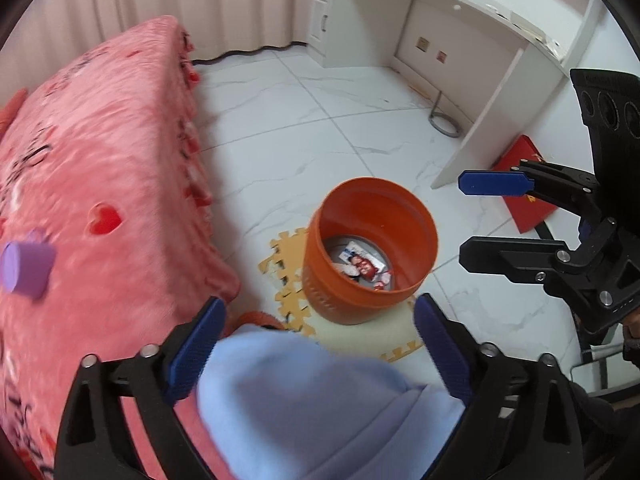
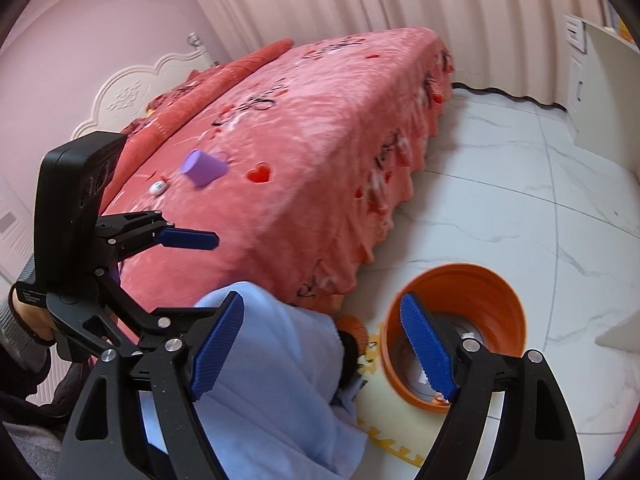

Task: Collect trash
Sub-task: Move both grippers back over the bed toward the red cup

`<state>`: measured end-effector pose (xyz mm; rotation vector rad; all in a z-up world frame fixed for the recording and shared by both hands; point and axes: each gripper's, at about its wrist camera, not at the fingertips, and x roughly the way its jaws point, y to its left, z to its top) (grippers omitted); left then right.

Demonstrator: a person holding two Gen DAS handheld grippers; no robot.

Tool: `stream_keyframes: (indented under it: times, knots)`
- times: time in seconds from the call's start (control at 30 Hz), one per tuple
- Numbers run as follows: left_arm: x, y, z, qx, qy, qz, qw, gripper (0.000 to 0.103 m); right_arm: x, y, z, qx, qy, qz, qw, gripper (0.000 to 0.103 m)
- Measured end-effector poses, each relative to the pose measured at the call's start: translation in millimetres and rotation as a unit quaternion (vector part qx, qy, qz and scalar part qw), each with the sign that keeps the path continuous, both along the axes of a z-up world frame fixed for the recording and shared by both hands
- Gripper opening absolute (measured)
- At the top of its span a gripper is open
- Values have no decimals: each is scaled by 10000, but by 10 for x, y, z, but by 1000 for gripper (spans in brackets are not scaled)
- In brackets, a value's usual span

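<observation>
An orange bin (image 1: 368, 248) stands on the floor beside the bed, with several wrappers (image 1: 362, 266) at its bottom. My left gripper (image 1: 320, 344) hangs open above and in front of the bin, with nothing between its blue pads. My right gripper (image 1: 480, 220) is off to the bin's right, also open and empty. In the right wrist view the right gripper (image 2: 322, 348) frames the bin (image 2: 480, 292), and the left gripper (image 2: 200, 276) hovers at the left by the bed. A purple cup (image 2: 202, 168) lies on its side on the pink bedspread, and a small white object (image 2: 159, 187) rests near it.
The pink bed (image 1: 100, 160) fills the left. Light blue fabric (image 1: 320, 408) on a person's leg sits below both grippers. A yellow foam puzzle mat (image 1: 288, 272) lies under the bin. A white desk (image 1: 460, 40) and a flat red object (image 1: 524, 184) are at the right on the tiled floor.
</observation>
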<state>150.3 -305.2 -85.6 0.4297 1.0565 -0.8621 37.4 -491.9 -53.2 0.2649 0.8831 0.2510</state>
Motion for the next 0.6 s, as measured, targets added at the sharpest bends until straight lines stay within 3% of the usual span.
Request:
stream_keyframes:
  times: [0.3, 0.6]
  knots:
    - [-158, 668, 175, -121, -140, 711, 9973, 95, 63, 708, 161, 49, -128, 675, 9976, 88]
    - [-333, 1516, 214, -174, -195, 1525, 9880, 95, 220, 1623, 248, 14, -131, 1525, 9882, 93]
